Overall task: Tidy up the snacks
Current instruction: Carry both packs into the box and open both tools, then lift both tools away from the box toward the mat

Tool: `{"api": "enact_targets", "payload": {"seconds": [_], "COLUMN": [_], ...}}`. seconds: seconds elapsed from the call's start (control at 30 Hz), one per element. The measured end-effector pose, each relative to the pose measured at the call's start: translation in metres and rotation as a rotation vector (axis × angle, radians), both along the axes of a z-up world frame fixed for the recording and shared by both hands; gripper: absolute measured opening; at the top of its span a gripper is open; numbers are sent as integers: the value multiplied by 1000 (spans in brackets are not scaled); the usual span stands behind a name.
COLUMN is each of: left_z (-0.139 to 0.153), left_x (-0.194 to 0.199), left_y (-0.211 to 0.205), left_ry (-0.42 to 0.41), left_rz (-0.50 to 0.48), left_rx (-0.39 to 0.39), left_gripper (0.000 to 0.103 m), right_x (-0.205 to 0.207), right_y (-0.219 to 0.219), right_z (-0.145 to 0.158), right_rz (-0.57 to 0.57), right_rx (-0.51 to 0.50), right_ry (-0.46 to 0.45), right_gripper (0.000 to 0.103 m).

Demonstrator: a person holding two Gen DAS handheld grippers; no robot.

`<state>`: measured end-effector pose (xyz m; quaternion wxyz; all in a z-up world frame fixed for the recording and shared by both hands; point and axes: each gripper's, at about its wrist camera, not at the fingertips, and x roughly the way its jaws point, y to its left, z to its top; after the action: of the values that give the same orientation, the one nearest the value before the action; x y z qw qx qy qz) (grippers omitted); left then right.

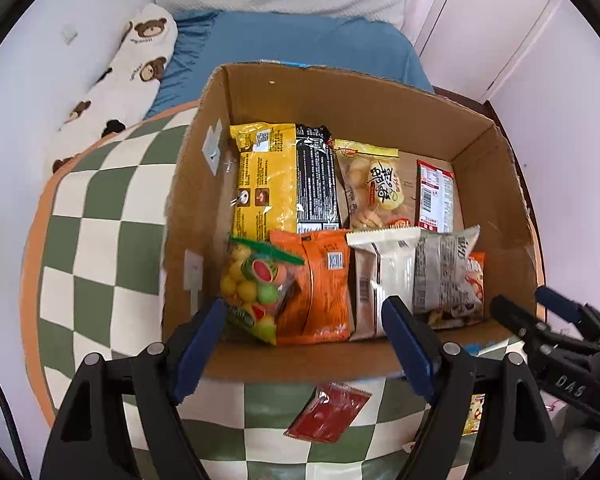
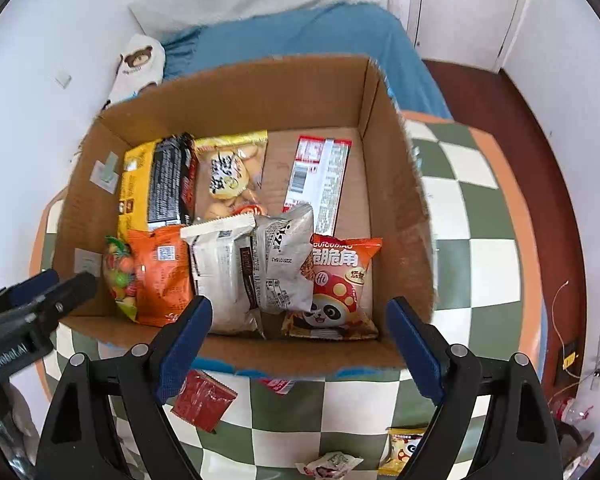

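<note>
An open cardboard box (image 1: 340,92) (image 2: 260,92) stands on a green-and-white checked mat and holds several snack packets: yellow (image 1: 260,184), orange (image 1: 320,284) (image 2: 160,276), white (image 1: 384,280) (image 2: 224,272), grey (image 2: 284,256) and a red panda bag (image 2: 336,288). A small red packet (image 1: 328,412) (image 2: 202,400) lies on the mat in front of the box. My left gripper (image 1: 304,340) is open and empty over the box's near edge. My right gripper (image 2: 300,340) is open and empty over the near edge too.
The checked mat (image 1: 100,240) (image 2: 472,224) lies beside a bed with a blue sheet (image 1: 300,40) and a bear-print pillow (image 1: 132,64). A yellow packet (image 2: 404,448) and a small white packet (image 2: 332,462) lie on the mat's near side. Dark floor (image 2: 540,152) is at the right.
</note>
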<state>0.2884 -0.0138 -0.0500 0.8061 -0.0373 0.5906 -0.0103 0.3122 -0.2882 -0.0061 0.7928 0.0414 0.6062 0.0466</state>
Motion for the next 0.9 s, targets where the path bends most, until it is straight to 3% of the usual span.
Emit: {"api": "enact_targets", "payload": {"seconds": [0.57, 0.9], "left_z": [83, 107], "left_x": [-87, -127], "left_y": [-8, -14], "left_ry": [-238, -311], "left_rz": [-20, -25], "left_rx": [33, 29], "left_gripper": [80, 80], "right_x": [-84, -132], "right_y": [-3, -9], "right_z": [86, 137], "right_rz": [14, -3], "right_rx": [3, 15], "right_ry": [-248, -381], "right_gripper": [91, 91]}}
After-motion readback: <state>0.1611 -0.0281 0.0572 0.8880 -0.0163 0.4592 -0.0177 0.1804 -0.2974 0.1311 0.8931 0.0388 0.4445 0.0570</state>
